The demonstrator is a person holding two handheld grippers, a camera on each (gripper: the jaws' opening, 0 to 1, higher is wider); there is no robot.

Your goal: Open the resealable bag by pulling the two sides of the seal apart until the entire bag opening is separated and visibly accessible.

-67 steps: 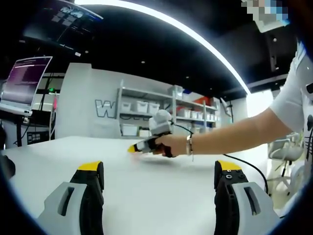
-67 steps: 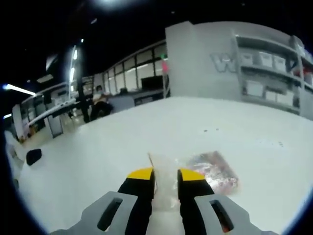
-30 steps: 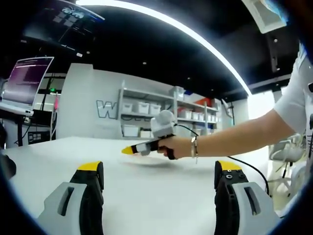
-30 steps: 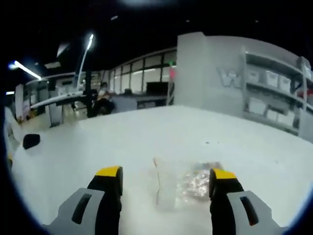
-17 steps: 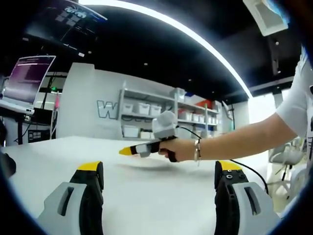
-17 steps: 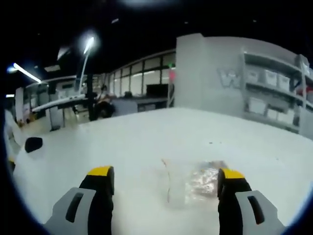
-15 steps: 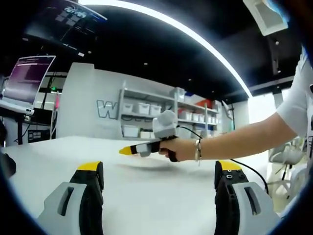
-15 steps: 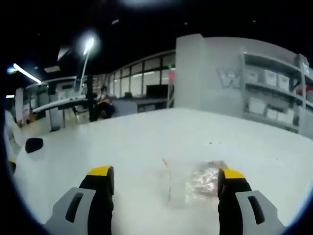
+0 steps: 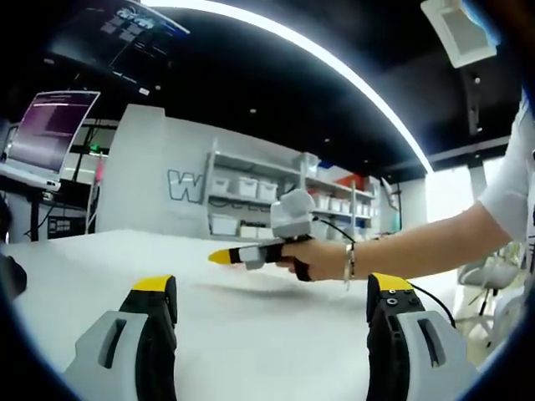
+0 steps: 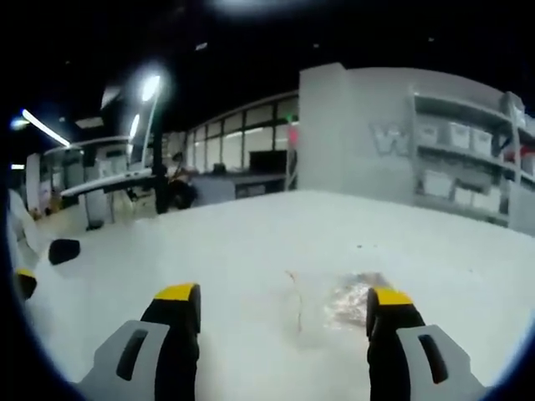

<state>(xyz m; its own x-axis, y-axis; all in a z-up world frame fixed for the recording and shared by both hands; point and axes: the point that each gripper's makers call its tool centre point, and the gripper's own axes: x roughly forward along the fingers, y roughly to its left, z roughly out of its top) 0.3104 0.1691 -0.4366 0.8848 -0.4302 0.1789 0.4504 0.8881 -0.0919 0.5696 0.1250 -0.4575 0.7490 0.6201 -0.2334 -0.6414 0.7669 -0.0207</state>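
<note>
A clear resealable bag point(image 10: 334, 305) with something speckled inside lies flat on the white table point(image 10: 251, 242). Its thin reddish seal line points toward me. My right gripper point(image 10: 282, 296) hovers just short of it, open, jaws wide apart, with nothing between them. The bag's near end shows between the jaws, closer to the right one. In the left gripper view a hand holds the right gripper point(image 9: 219, 256) low over the table, its yellow tip pointing left. My left gripper point(image 9: 272, 288) is open and empty above the bare table point(image 9: 267, 334).
A small black object point(image 10: 63, 249) sits near the table's left edge, with a yellow-tipped dark part point(image 10: 23, 280) below it. Shelves with white bins point(image 9: 251, 188) stand behind the table. A laptop screen point(image 9: 50, 134) is at the far left. A person's arm point(image 9: 418, 251) reaches in from the right.
The right gripper, shut on the bag's edge 2.2 s ago, has opened and let go. It has since drawn back a little; the bag now lies flat on the table.
</note>
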